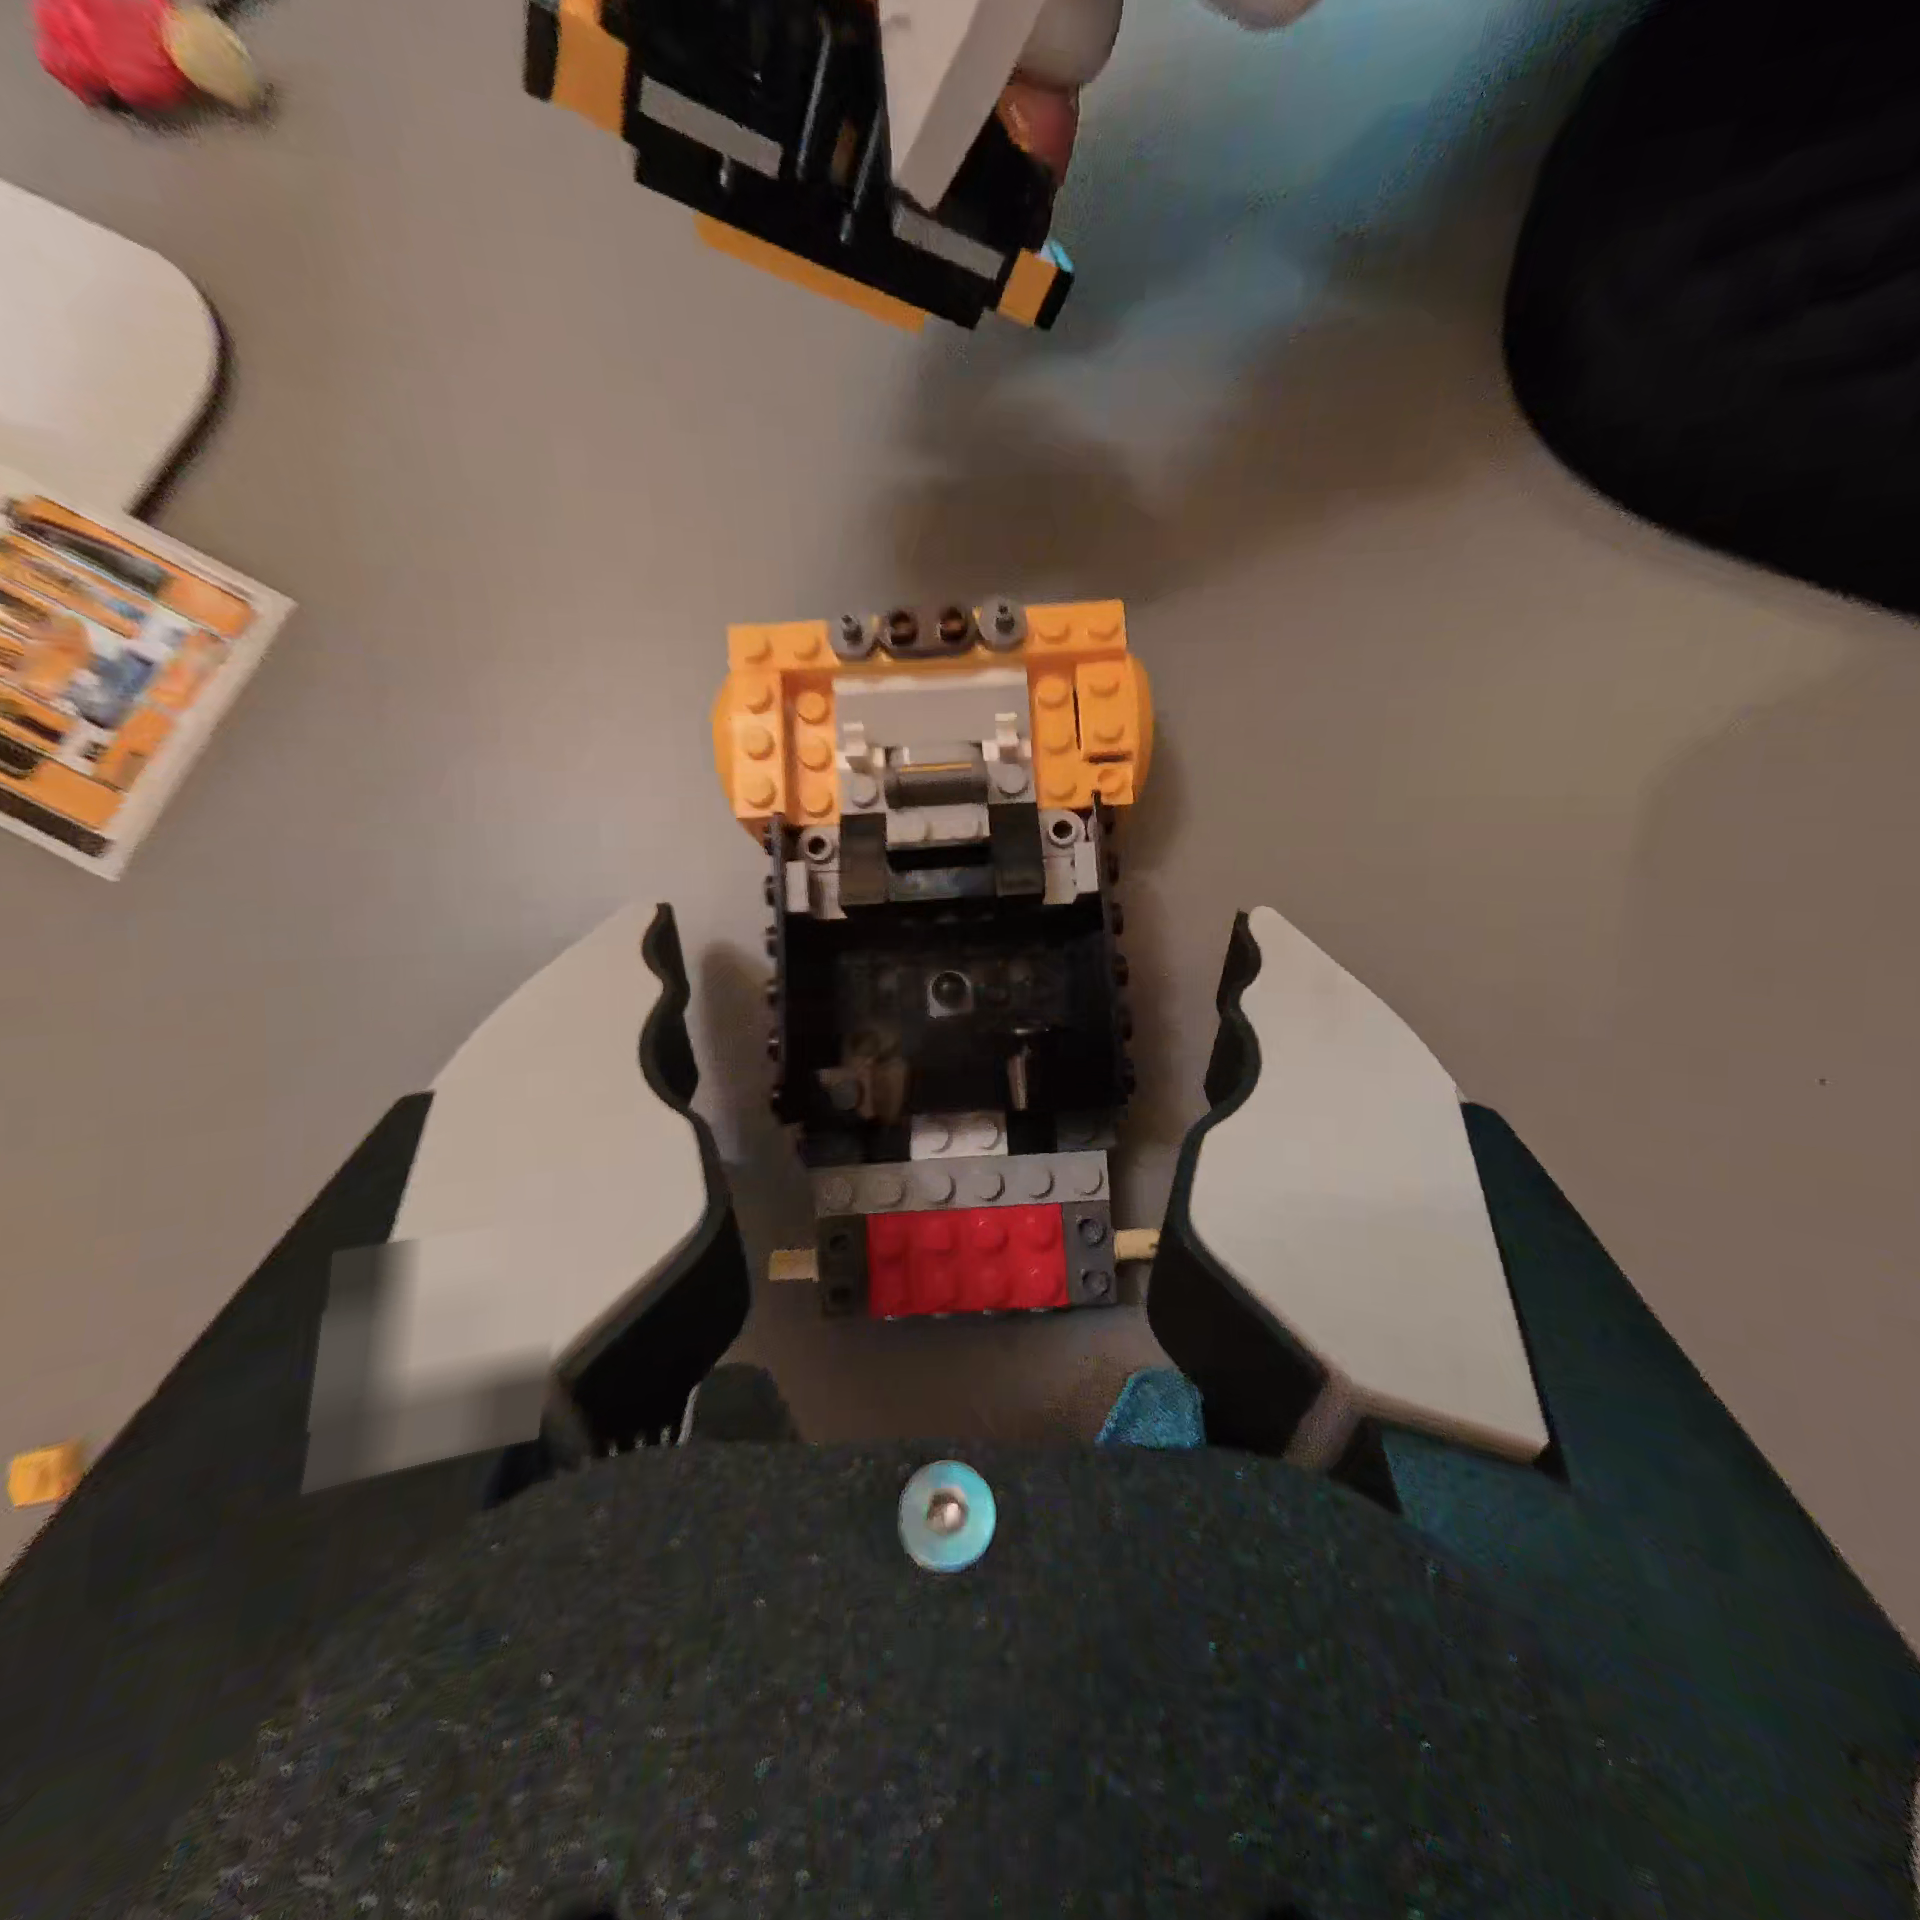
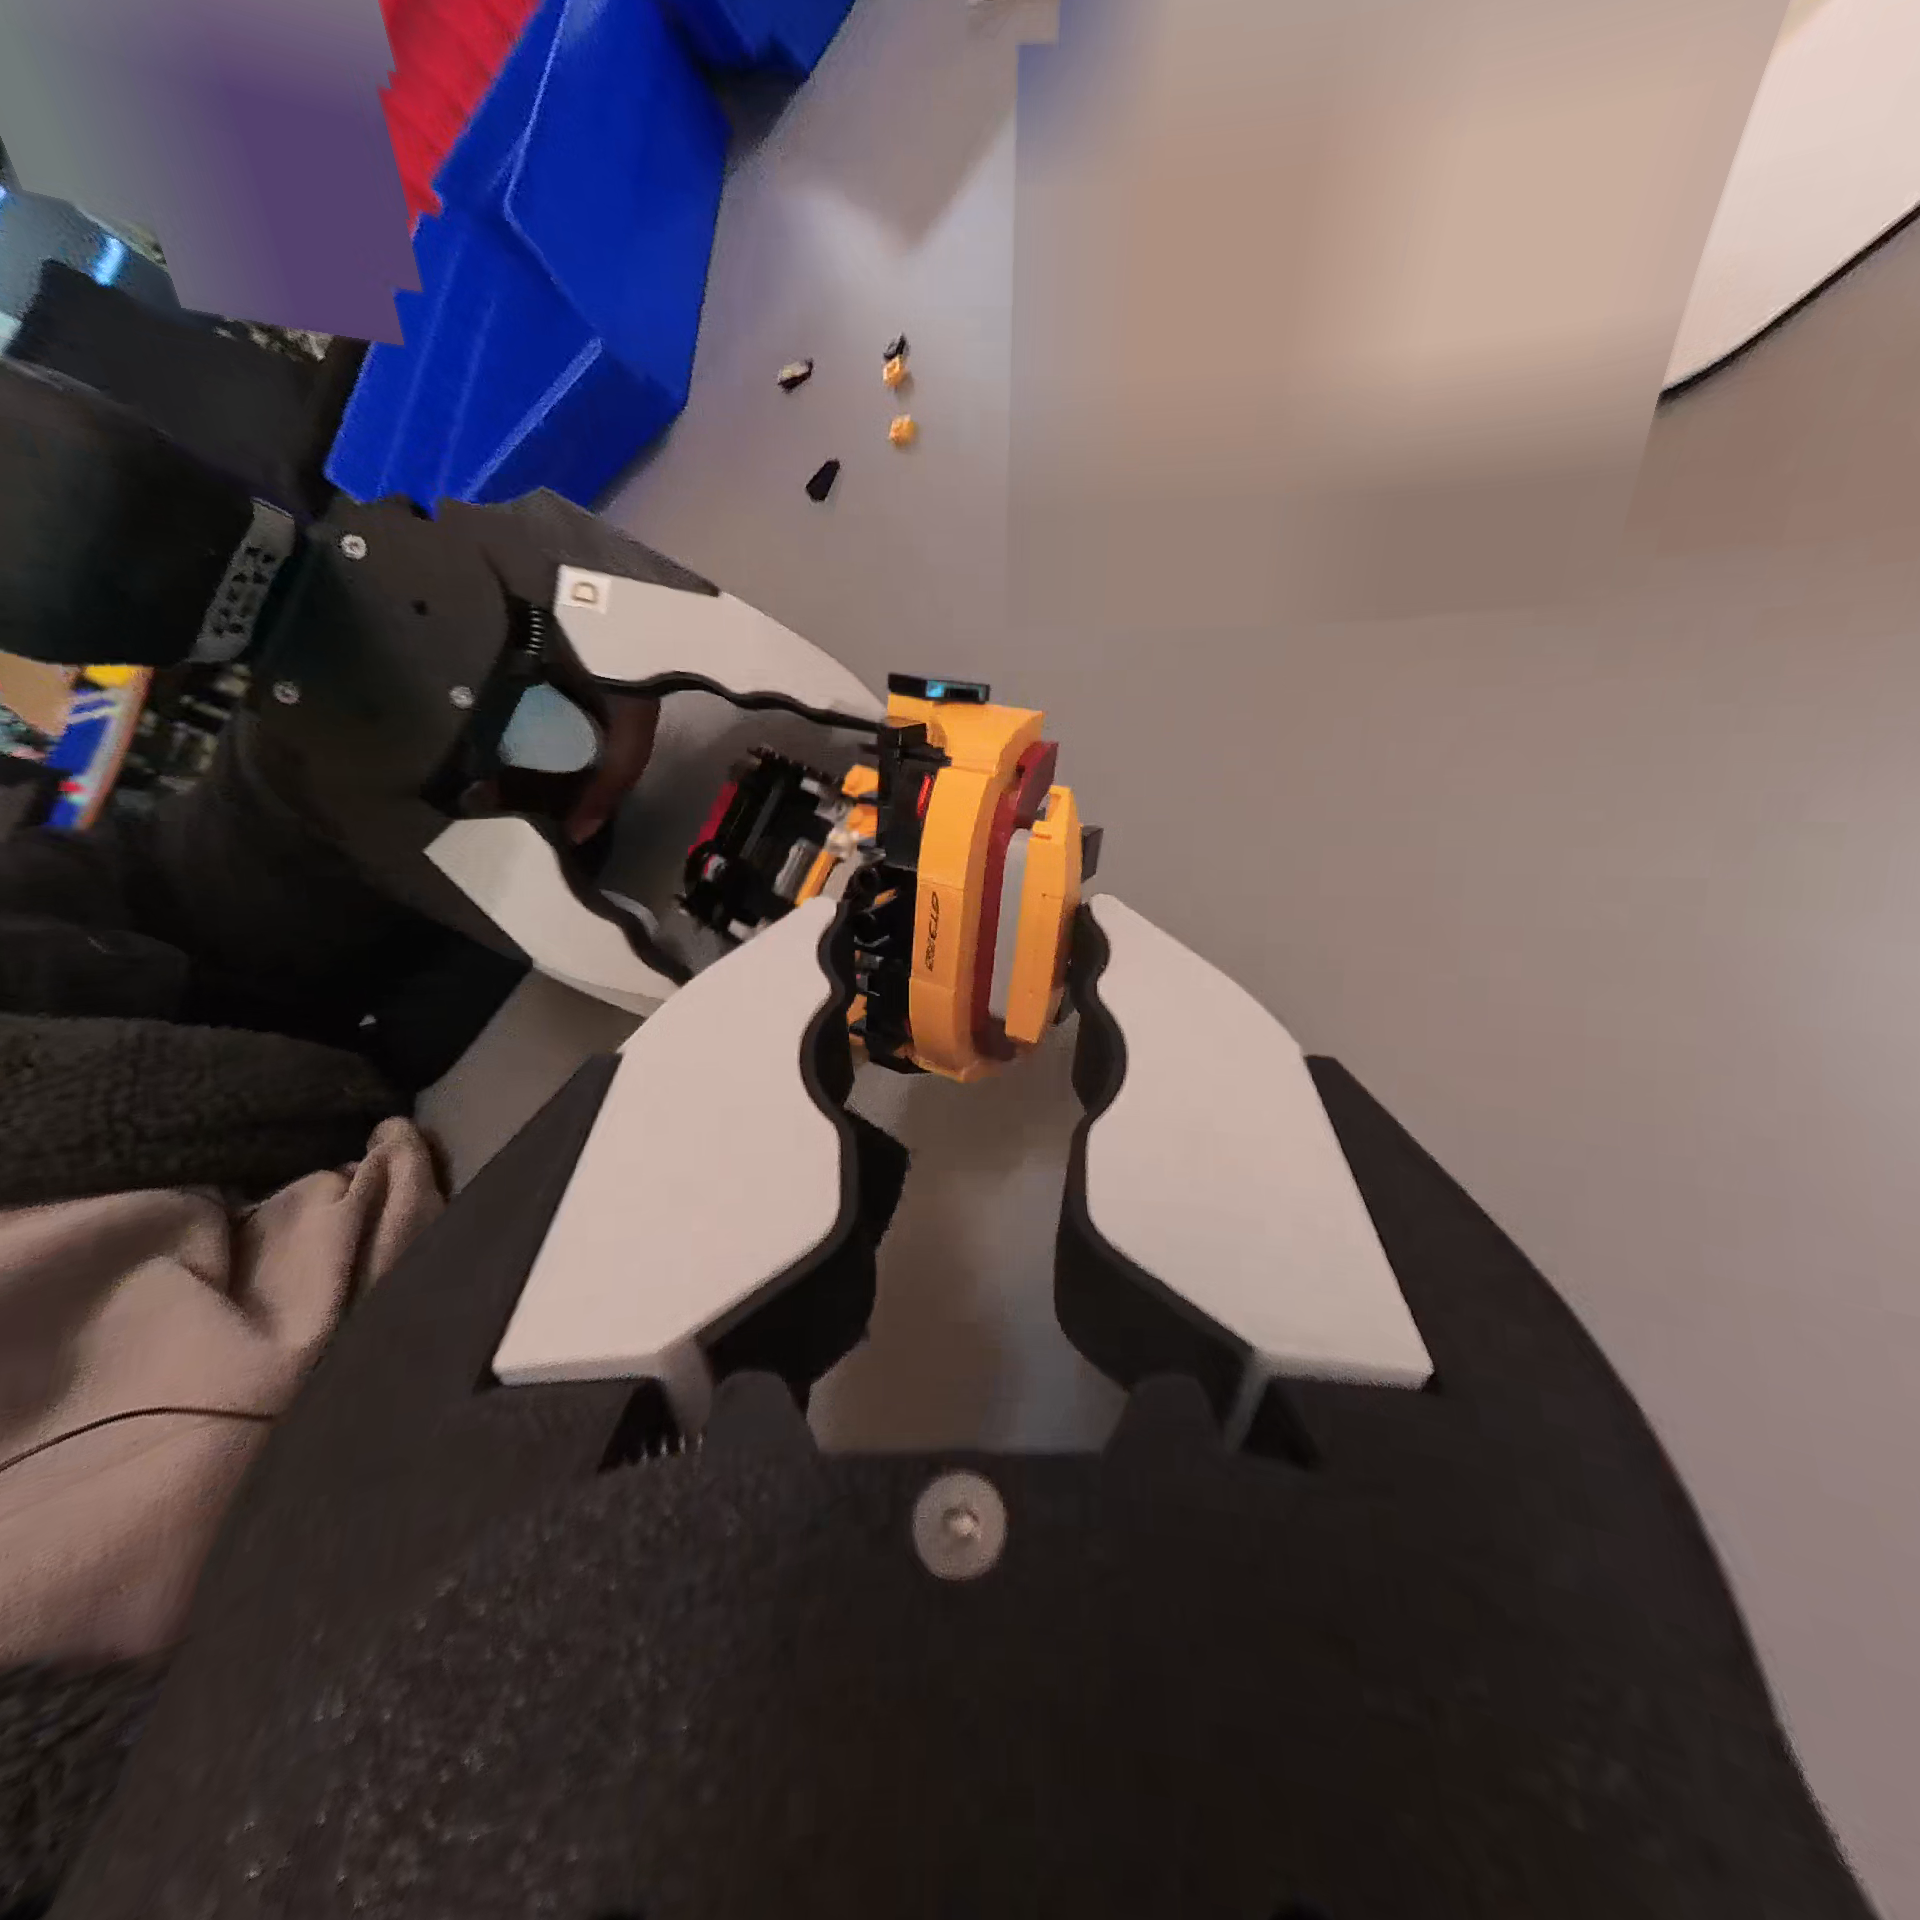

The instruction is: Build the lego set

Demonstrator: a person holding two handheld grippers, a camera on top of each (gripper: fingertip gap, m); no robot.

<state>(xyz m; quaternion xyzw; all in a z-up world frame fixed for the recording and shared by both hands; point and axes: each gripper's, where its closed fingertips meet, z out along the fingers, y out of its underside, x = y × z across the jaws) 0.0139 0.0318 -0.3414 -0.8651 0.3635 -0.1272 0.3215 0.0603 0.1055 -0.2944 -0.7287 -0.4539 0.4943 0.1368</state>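
Observation:
A lego car chassis, with an orange end, a black middle and a red brick at the near end, lies on the grey table. My left gripper is open, a finger on each side of the chassis with gaps between. My right gripper is shut on an orange, black and dark red lego assembly, held above the table by the chassis's orange end. The assembly also shows at the top of the left wrist view. The chassis and the left gripper show in the right wrist view.
An instruction booklet lies at the left beside a white rounded surface. A small orange piece sits near my left gripper. Blue bins and several loose small pieces lie beyond. A dark object is at the right. The left gripper's tips are roughly 10 cm from the right gripper's.

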